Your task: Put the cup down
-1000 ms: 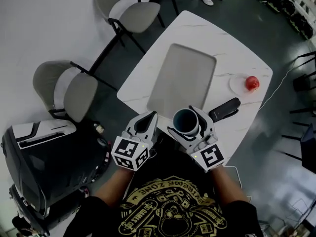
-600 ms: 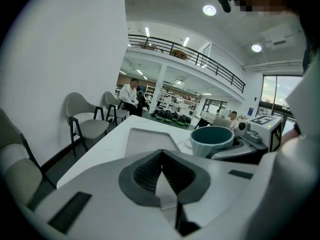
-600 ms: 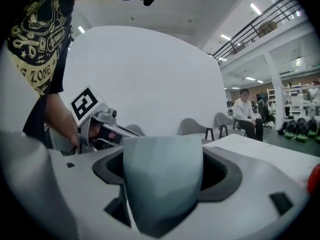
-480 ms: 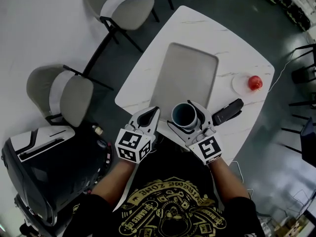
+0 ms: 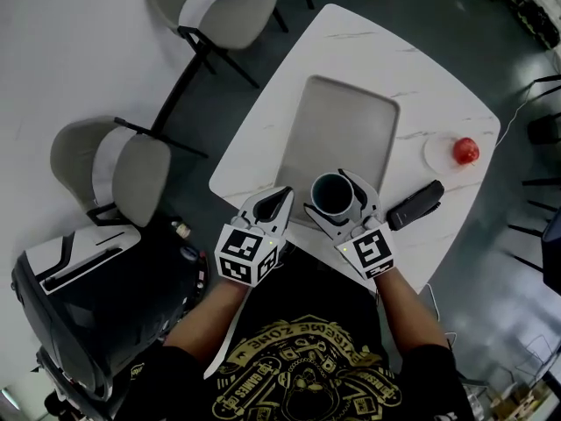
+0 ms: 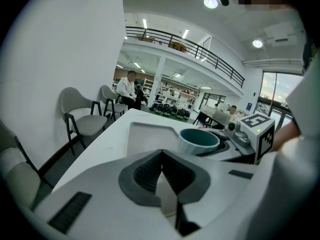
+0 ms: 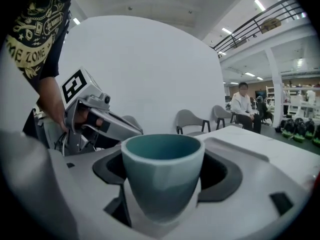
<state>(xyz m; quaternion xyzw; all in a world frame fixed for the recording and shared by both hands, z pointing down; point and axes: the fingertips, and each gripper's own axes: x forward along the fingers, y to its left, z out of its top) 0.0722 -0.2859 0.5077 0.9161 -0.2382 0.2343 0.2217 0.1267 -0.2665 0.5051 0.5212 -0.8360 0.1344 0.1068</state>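
Observation:
A teal cup (image 7: 162, 171) stands upright between the jaws of my right gripper (image 5: 332, 195), which is shut on it. In the head view the cup (image 5: 333, 191) is over the near right corner of the grey tray (image 5: 342, 130) on the white table (image 5: 438, 95). I cannot tell whether it touches the tray. The left gripper view shows the same cup (image 6: 199, 140) to its right. My left gripper (image 5: 280, 195) sits just left of the cup at the table's near edge, shut with nothing in it; its pads (image 6: 150, 170) meet.
A red fruit (image 5: 465, 151) lies on a small white plate (image 5: 436, 158) at the table's right edge. A black oblong object (image 5: 415, 204) lies right of the cup. Two grey chairs (image 5: 118, 167) (image 5: 228, 11) stand left of the table. A dark case (image 5: 74, 296) sits on the floor at lower left.
Both grippers have edged forward together, bringing the cup from the table's near edge to the tray's near right corner. The right gripper's hold has stayed the same.

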